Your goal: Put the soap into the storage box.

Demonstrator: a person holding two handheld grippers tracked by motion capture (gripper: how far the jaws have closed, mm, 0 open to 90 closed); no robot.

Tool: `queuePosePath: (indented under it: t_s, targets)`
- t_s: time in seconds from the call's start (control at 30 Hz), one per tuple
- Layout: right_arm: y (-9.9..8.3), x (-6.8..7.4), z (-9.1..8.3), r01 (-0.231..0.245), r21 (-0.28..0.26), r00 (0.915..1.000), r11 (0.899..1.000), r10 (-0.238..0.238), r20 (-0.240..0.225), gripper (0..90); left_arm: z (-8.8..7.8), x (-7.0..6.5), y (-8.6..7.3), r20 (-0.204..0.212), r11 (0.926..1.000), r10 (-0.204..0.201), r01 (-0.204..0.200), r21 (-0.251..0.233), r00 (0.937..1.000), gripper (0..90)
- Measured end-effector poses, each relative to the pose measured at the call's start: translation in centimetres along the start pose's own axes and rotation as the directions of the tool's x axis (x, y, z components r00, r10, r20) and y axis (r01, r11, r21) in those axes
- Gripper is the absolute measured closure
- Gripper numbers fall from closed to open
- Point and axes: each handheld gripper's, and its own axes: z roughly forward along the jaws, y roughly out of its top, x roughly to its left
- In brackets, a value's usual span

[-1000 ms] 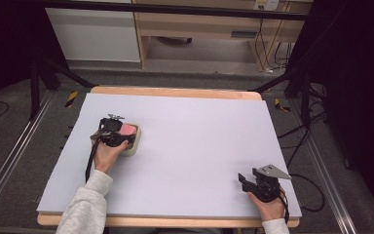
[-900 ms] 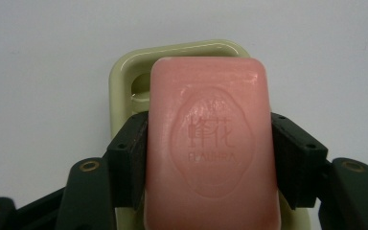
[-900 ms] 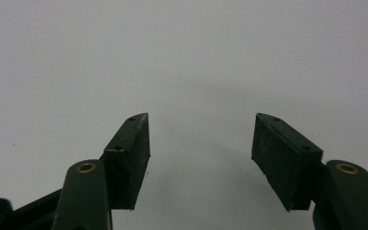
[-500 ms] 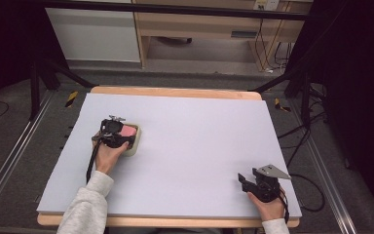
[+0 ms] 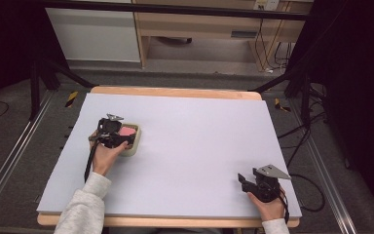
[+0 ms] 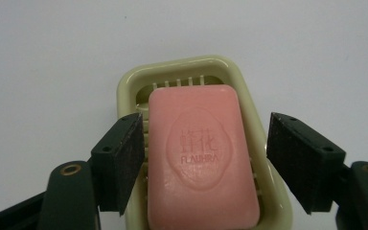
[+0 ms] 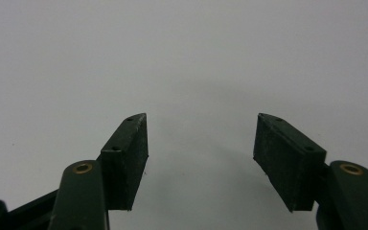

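A: In the high view, where is the pink soap bar [image 5: 128, 131]?
B: In the pale green soap dish [image 5: 132, 147], under the left gripper [image 5: 119, 139]. The right gripper [image 5: 242, 180] is well apart from the dish.
A: And the left gripper view?
B: Its jaws have just been opening; the soap lies loose between them.
A: The right gripper view?
B: Jaws have been opening, nothing between them.

Pink embossed soap bar [image 6: 201, 158] lies flat in pale-green dish [image 6: 182, 67]

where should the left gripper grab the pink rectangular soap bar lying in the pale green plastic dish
Grip the pink rectangular soap bar across its two long side edges, coming from above. It lies flat in the pale green plastic dish with its stamped face up, and the left gripper already has an open jaw on each side.
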Motion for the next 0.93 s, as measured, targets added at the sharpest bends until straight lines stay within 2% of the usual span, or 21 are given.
queuePosePath:
  t_s: [0.2, 0.43, 0.73, 0.83, 0.93]
  targets:
    - [0.0, 0.0, -0.1, -0.001, -0.003, 1.0, 1.0, 0.001, 0.003, 35.9, -1.9, 0.1, -0.4, 0.044, 0.9988, 0.015, -0.013, -0.047, 0.9989, 25.7]
    - [0.0, -0.1, -0.1, -0.016, -0.006, 0.9998, 1.0, 0.017, 0.015, 28.7, -3.9, 0.6, -2.4, 0.1, 0.9927, 0.008, 0.005, -0.12, 0.9949, 23.3]
    - [-0.2, -0.5, 0.0, -0.026, -0.004, 0.9991, 1.0, 0.026, 0.033, 22.5, -5.4, 1.4, -6.0, 0.097, 0.9844, 0.023, -0.005, -0.176, 0.995, 22.5]
    - [-0.2, -0.7, 0.0, -0.037, 0.005, 0.9986, 0.999, 0.037, 0.039, 21.1, -5.8, 1.8, -7.1, 0.1, 0.9819, 0.001, 0.018, -0.189, 0.995, 22.5]
    - [-0.3, -0.9, 0.0, -0.046, 0.01, 0.9979, 0.999, 0.045, 0.047, 19.9, -6.0, 2.3, -8.1, 0.089, 0.9832, 0.008, 0.008, -0.182, 0.996, 22.5]
